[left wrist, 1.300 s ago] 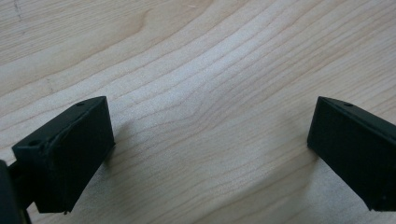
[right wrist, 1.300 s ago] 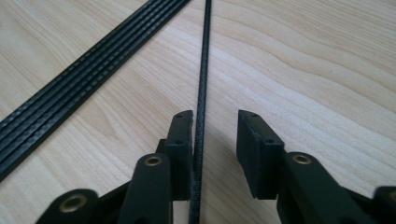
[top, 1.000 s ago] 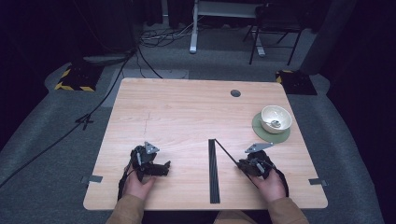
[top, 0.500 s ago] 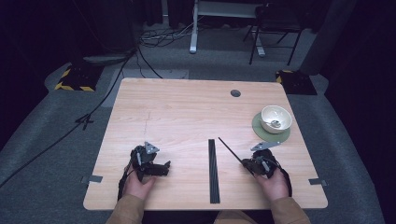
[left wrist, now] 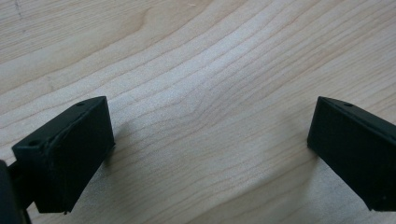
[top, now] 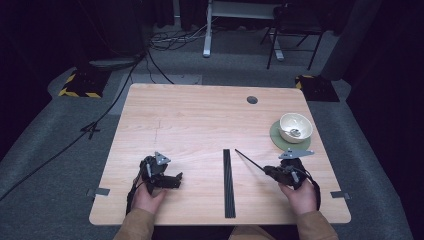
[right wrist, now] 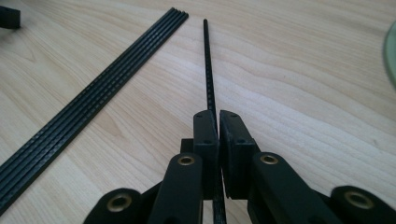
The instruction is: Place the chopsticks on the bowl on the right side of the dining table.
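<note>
At the left of the high view, the left gripper point(top: 176, 180) lies low on the wooden table point(top: 200, 120), held in the person's left hand point(top: 147, 197) near the front edge, with its grey three-cornered plate on top and its cable trailing back toward the sleeve; in the left gripper view its two black jaws stand wide apart over bare wood grain, with nothing between them. Toward the middle of the table, a bundle of thin black strips point(top: 228, 182) lies flat, running straight from near the front edge away from the person; in the right gripper view these strips point(right wrist: 88, 105) lie side by side, touching one another, and slant off to the upper left. Just right of the bundle, apart from it, a single black strip point(top: 249, 161) angles up and to the left from the right gripper point(top: 267, 171), its far tip pointing toward the table's middle. In the right gripper view this strip point(right wrist: 208, 70) shows a row of small perforations along its length and passes between the pads, which are pressed together on it; the jaws have just been closing and are now clamped on the strip near its end. The right hand point(top: 300, 192) grips that gripper close to the front right of the table. Farther right and beyond, a white bowl point(top: 295, 127) sits on a round green coaster point(top: 276, 139), well apart from the strips
</note>
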Available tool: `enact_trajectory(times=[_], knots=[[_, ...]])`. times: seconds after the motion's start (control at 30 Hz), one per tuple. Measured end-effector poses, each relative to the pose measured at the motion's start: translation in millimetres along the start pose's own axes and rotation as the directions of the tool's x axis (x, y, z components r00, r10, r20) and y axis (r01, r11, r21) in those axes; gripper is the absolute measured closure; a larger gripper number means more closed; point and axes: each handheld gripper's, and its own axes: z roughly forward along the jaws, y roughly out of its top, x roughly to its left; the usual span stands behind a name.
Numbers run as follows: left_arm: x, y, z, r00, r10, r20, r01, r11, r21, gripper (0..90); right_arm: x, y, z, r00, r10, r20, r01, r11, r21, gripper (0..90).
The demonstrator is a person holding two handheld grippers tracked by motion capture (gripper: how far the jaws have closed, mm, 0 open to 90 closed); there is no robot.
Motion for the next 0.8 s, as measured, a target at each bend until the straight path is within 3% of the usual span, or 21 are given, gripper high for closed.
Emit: enact_trajectory(times=[0.47,0.8], knots=[[-0.1,0.0,0.1,1.0000,0.000,0.000,0.000,1.0000,-0.002,0.7,-8.2,15.8,-39.1,0.9995,-0.030,-0.010,0.029,0.993,-0.118,86.3],[-0.8,-1.0,-1.1,1.0000,0.002,-0.004,-0.002,1.0000,0.007,0.7,-25.4,44.1,-64.9,0.9983,-0.056,0.013,0.058,0.983,-0.174,86.3]])
